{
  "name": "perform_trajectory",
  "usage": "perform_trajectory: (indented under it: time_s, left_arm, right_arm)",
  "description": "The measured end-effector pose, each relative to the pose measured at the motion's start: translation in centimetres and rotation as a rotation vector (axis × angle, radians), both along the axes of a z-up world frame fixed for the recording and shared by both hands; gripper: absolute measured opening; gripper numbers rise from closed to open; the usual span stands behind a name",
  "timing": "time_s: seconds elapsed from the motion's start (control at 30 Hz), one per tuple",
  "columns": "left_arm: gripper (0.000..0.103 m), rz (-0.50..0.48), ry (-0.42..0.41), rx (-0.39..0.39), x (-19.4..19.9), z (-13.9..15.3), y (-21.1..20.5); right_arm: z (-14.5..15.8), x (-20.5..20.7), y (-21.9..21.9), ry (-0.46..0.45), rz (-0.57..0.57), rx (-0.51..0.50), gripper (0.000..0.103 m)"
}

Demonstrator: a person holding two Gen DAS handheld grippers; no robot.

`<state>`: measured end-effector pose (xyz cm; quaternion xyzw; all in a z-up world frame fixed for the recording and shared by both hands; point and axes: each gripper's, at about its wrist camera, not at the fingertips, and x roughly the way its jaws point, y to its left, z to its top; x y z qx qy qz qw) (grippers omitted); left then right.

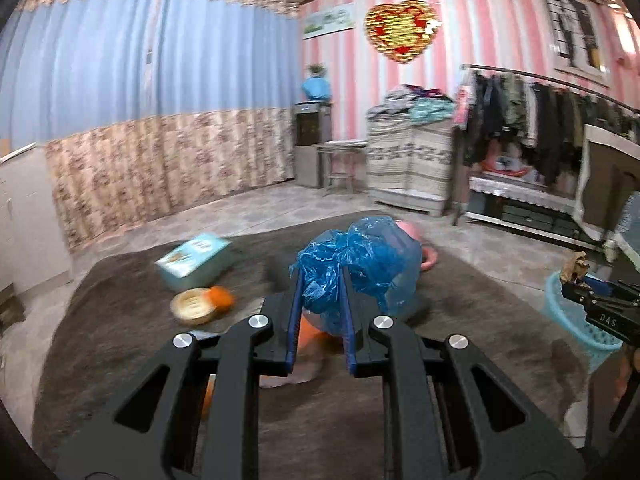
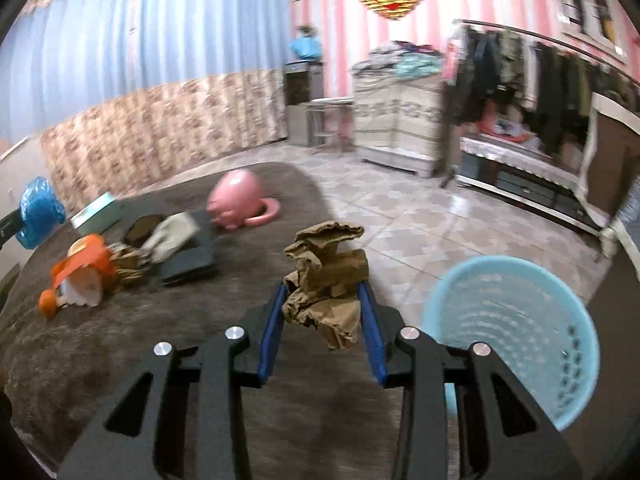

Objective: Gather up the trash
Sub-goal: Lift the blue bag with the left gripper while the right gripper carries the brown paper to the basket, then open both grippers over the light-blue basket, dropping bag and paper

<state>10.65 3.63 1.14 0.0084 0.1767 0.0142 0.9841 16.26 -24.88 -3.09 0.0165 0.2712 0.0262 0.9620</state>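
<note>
Left tongs [image 1: 320,276] clamped on blue plastic bag [image 1: 360,252], right tongs [image 2: 323,294] on crumpled brown paper [image 2: 326,276].

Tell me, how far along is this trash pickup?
Nothing looks binned yet: no trash shows in the visible part of the blue basket. In hand: the left tongs grip a blue plastic bag, the right tongs crumpled brown paper. Left on the rug: orange wrappers and more paper scraps.

Dim indoor light, motion blur, fisheye-warped edges
</note>
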Motion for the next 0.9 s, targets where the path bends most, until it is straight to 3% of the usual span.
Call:
perform_trajectory:
  time_s: [0.43, 0.77, 0.9]
  left_arm:
    - [0.016, -0.347, 0.035, -0.032, 4.2, -3.1, -17.0]
    - [0.016, -0.526, 0.153, -0.011, 8.8, -7.4, -26.5]
    - [0.016, -0.574, 0.146, 0.005, 9.3, -7.9, -29.2]
  right_arm:
    - [0.2, -3.5, -14.9, -0.022, -0.316, 0.000, 0.037]
    - [-1.9, -3.9, -20.5, -0.004, -0.436, 0.036, 0.037]
    - [-3.3, -3.8, -21.9, 0.016, -0.459, 0.053, 0.037]
